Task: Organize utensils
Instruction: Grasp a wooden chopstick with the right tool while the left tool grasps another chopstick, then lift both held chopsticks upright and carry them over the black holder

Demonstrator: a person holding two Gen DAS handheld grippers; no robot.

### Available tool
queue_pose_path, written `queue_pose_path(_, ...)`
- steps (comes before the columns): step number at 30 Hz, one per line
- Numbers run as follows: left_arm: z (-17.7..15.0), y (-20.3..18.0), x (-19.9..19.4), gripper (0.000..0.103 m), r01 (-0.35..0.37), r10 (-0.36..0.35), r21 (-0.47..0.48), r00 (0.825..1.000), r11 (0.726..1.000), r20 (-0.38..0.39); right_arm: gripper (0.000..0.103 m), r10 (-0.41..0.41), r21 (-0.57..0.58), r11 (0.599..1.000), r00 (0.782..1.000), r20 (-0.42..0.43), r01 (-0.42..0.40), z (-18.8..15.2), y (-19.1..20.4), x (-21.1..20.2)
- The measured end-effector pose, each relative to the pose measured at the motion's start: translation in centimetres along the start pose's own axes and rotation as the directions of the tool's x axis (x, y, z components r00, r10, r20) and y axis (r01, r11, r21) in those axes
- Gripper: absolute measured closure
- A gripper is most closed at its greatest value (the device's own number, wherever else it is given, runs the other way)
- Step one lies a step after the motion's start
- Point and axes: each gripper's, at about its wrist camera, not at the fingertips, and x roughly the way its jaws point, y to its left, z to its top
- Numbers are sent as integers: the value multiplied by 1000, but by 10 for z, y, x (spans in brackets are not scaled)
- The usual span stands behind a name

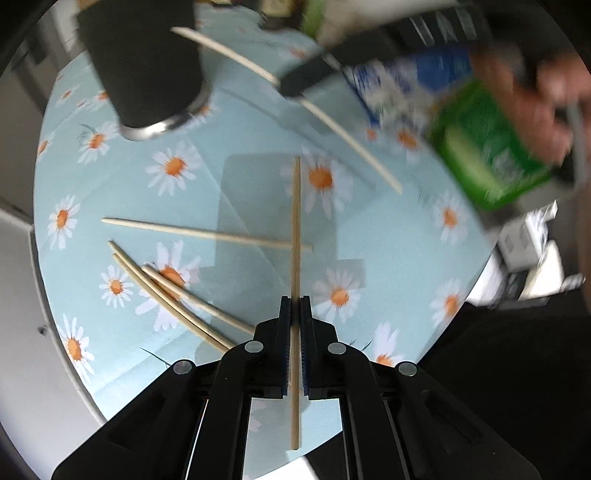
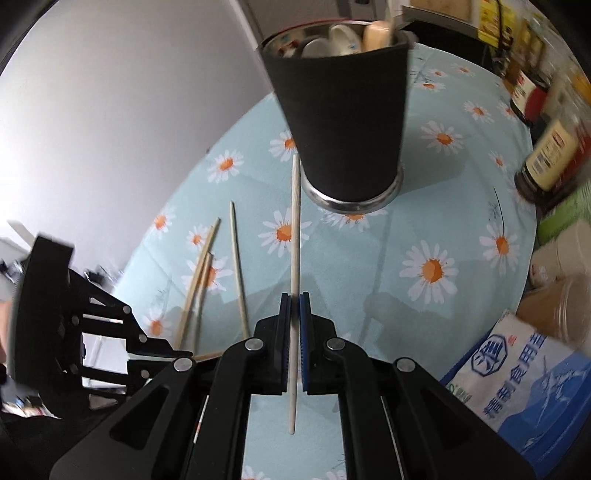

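My left gripper (image 1: 294,306) is clenched on a tan wooden chopstick (image 1: 295,221), which runs straight up between the pads and hangs clear above the bench (image 1: 388,251). My right gripper (image 2: 294,302) is likewise clamped on a paler chopstick (image 2: 294,229), its far tip pointing toward the foot of the black utensil cup (image 2: 343,122).

Going left to right in the left wrist view: three loose chopsticks (image 1: 166,291) lie bunched at the lower left of the daisy-print cloth, and a fourth one (image 1: 192,232) lies across the middle, passing under my held stick. The cup stands upright at the upper left of that view. To the right, my right gripper shows blurred with its stick.

As I judge it, the job is partly along. The cup already holds a white spoon (image 2: 343,37) and a wooden handle (image 2: 376,33), two chopsticks are in hand but not yet dropped in, and four are left on the bench to collect.
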Motion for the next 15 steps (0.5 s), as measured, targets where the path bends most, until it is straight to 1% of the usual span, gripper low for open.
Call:
queue_pose_path(5, 4, 12, -24, 99, -5, 12, -74, 995, 997, 95, 98, 61, 50, 997, 996, 62, -65, -8, -11, -14)
queue_pose_path(7, 5, 18, -32, 99, 9, 7, -109, 990, 994, 138, 98, 103, 62, 992, 989, 102, -110, -10, -14, -20)
queue_pose_path(10, 2, 37, -43, 99, 36, -6, -152, 981, 988, 194, 98, 149, 81, 984, 979, 139, -162, -15, -18, -22)
queue_pose_path(15, 1, 49, -58, 99, 79, -11, -216, 954, 973, 299, 98, 172, 76, 980, 972, 162, -186, -21, -21, -18)
